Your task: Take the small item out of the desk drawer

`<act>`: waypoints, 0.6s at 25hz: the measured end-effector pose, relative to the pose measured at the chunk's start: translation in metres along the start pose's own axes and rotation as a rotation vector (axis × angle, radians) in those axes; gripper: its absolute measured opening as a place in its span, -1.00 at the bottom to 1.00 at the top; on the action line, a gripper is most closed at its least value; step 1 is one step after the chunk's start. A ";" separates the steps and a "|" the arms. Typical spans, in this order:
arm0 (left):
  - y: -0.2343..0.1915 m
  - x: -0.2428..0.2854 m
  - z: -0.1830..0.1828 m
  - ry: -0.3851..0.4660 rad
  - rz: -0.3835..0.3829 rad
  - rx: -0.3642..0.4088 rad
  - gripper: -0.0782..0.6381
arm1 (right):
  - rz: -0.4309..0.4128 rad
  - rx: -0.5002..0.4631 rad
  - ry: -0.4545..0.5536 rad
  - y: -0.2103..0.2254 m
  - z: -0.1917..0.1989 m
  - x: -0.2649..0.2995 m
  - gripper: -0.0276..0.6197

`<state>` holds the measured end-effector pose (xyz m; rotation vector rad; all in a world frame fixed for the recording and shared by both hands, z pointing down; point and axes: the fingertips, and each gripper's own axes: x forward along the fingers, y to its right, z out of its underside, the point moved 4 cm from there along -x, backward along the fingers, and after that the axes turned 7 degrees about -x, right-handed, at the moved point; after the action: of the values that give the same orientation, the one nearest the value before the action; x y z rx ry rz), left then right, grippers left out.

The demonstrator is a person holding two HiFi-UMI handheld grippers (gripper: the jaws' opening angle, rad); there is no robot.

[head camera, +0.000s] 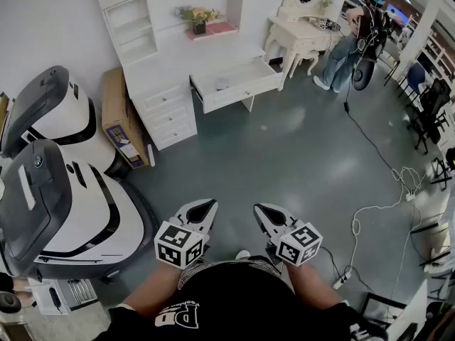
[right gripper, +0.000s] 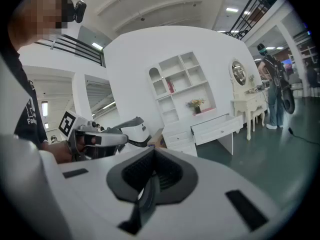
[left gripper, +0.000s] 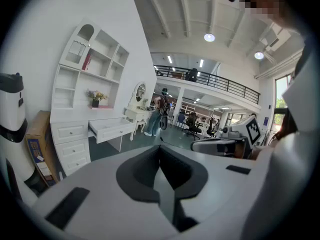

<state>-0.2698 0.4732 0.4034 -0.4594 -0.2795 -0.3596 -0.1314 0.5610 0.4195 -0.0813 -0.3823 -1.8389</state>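
Observation:
The white desk (head camera: 178, 62) stands far across the floor with its drawer (head camera: 238, 85) pulled open. A small grey item (head camera: 222, 84) lies inside the drawer. My left gripper (head camera: 205, 207) and right gripper (head camera: 262, 211) are held side by side close to my body, well short of the desk. Both are shut with nothing between the jaws. In the left gripper view the open drawer (left gripper: 112, 129) shows past my shut left gripper (left gripper: 160, 148). The right gripper view has the drawer (right gripper: 219, 126) beyond my shut right gripper (right gripper: 151, 153).
Two big white machines (head camera: 60, 190) fill the left side. A cardboard box (head camera: 121, 125) leans beside the desk. A white vanity table (head camera: 302, 38) and a standing person (head camera: 352, 45) are at the back right. Cables (head camera: 384, 201) trail over the grey floor at right.

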 end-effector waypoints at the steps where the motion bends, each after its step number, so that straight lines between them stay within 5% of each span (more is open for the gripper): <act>1: 0.002 -0.001 0.001 0.000 -0.002 0.004 -0.74 | -0.002 -0.001 0.000 -0.001 0.000 -0.002 -0.90; 15: 0.019 0.000 0.003 0.004 -0.008 0.039 -0.74 | -0.035 -0.007 0.057 0.000 -0.005 -0.017 -0.89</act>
<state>-0.2632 0.4904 0.3984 -0.4198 -0.2842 -0.3618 -0.1257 0.5754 0.4103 -0.0270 -0.3396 -1.8733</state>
